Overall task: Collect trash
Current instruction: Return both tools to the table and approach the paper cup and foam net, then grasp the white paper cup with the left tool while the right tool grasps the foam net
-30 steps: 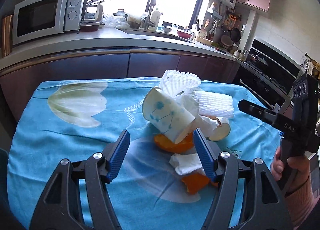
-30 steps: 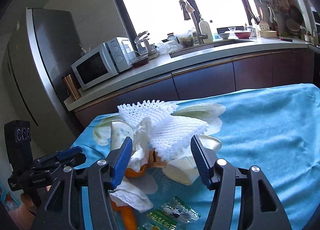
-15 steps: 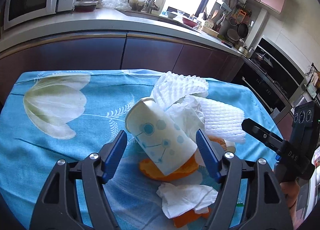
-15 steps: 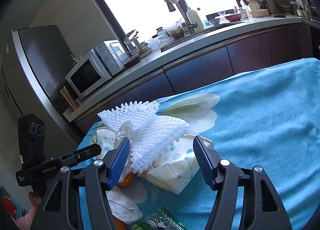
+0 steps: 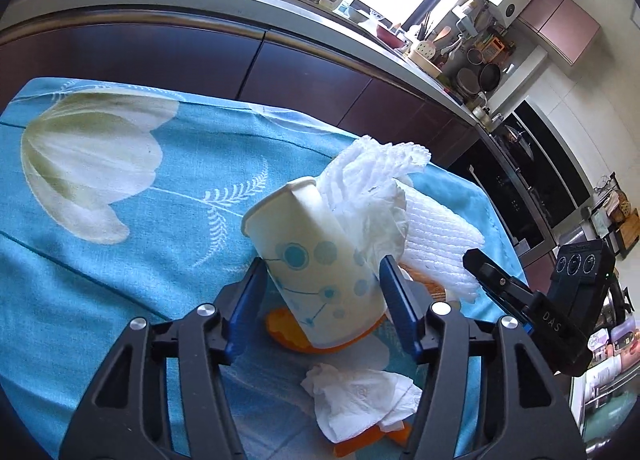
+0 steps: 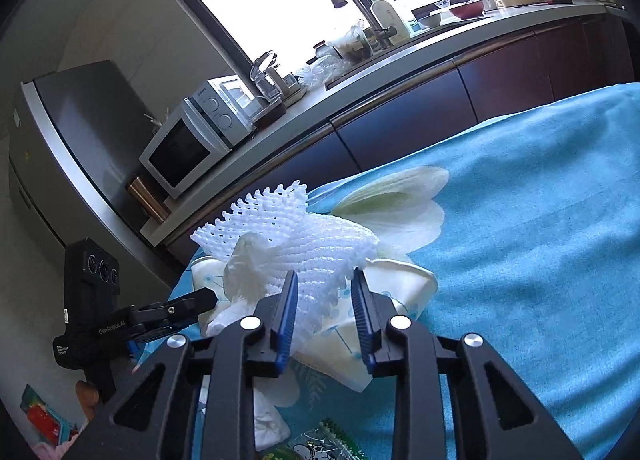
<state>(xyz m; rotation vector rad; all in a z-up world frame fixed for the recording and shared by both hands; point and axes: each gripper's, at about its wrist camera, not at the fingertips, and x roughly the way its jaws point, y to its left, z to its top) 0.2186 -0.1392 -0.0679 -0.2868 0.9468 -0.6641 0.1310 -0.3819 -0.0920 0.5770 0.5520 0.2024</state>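
A white paper cup (image 5: pixel 320 272) with blue dots leans on orange peel (image 5: pixel 286 334), stuffed with tissue and a white foam net (image 5: pixel 376 168). My left gripper (image 5: pixel 322 264) straddles the cup, its jaws closing and both pads against the cup's sides. A second foam net (image 6: pixel 320 252) lies over a flattened paper cup (image 6: pixel 400 288). My right gripper (image 6: pixel 325 274) is closing on that net's near edge, which sits pinched between the pads. From the left wrist view the right gripper (image 5: pixel 476 260) shows beside the net, and the right wrist view shows the left gripper (image 6: pixel 208 296).
A crumpled tissue (image 5: pixel 360 400) and more peel lie near the left gripper. A green snack wrapper (image 6: pixel 316 448) lies under the right one. The blue flowered tablecloth (image 5: pixel 120 260) covers the table. Dark cabinets, a counter and a microwave (image 6: pixel 188 148) stand behind.
Both grippers came forward and down to the trash pile. The left jaws narrowed around the cup, and the right jaws closed from wide to a narrow gap on the foam net.
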